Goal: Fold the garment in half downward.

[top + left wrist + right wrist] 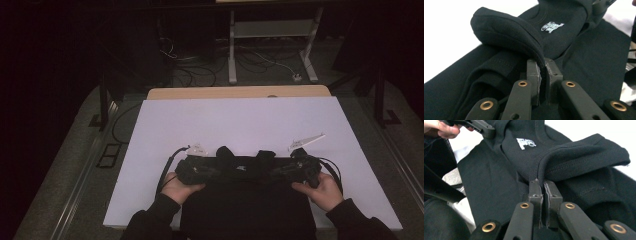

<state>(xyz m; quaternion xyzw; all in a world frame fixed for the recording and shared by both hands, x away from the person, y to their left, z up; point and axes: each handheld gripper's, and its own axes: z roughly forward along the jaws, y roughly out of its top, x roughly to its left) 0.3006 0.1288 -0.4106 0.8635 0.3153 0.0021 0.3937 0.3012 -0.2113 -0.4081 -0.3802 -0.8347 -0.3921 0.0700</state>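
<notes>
Dim workshop floor, tangled cables and a metal stand frame the far end of our white-covered table, where we are folding a black garment that lies at the near edge, between our two forearms. Our left gripper is clamped on a fold of the cloth near its far left corner; in the left gripper view the pads are pressed together with a ribbed edge of the garment pinched between them. Our right gripper is likewise clamped on the fabric at the far right corner, and the right gripper view shows a stitched hem rising out of the closed pads. A small white printed logo sits on the cloth between the two grips. We judge the step in hand to be a fold, with both corners held and the far part of the garment bunched up just above the table. The next move, as we read it, calls for carrying both grips together at the same height and pace, so the fold lands straight, before either pair of tongs lets go
</notes>
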